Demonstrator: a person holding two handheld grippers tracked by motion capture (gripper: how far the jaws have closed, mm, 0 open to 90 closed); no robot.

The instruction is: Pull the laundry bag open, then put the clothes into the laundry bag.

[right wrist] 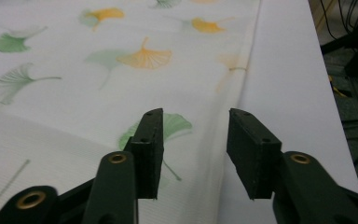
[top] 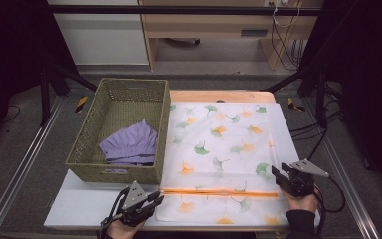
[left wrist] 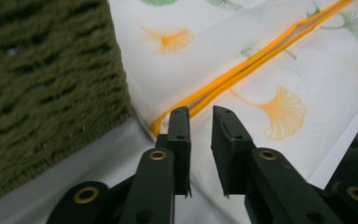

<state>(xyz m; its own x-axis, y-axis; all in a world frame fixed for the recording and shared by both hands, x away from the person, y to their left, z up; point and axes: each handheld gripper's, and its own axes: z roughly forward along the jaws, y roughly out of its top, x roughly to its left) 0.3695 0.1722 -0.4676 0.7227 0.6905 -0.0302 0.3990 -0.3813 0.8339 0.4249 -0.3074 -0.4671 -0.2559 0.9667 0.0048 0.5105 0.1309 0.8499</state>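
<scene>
A white cloth (top: 224, 149) printed with green and orange ginkgo leaves lies flat on the table, with an orange band (top: 219, 192) running across it near the front. My left gripper (top: 159, 197) sits low at the front left, jaws a little apart with nothing between them. In the left gripper view its tips (left wrist: 200, 112) hover just short of the left end of the orange band (left wrist: 242, 70). My right gripper (top: 274, 171) stands open at the cloth's right edge. In the right gripper view it (right wrist: 196, 116) is over that edge (right wrist: 233, 93), nothing between the jaws.
An olive woven basket (top: 87, 144) stands left of the cloth with a folded purple garment (top: 132, 144) inside; its wall (left wrist: 42, 84) is close to my left gripper. Bare white tabletop (top: 84, 204) lies in front of the basket and right of the cloth (right wrist: 284, 84). Cables hang beyond the right table edge.
</scene>
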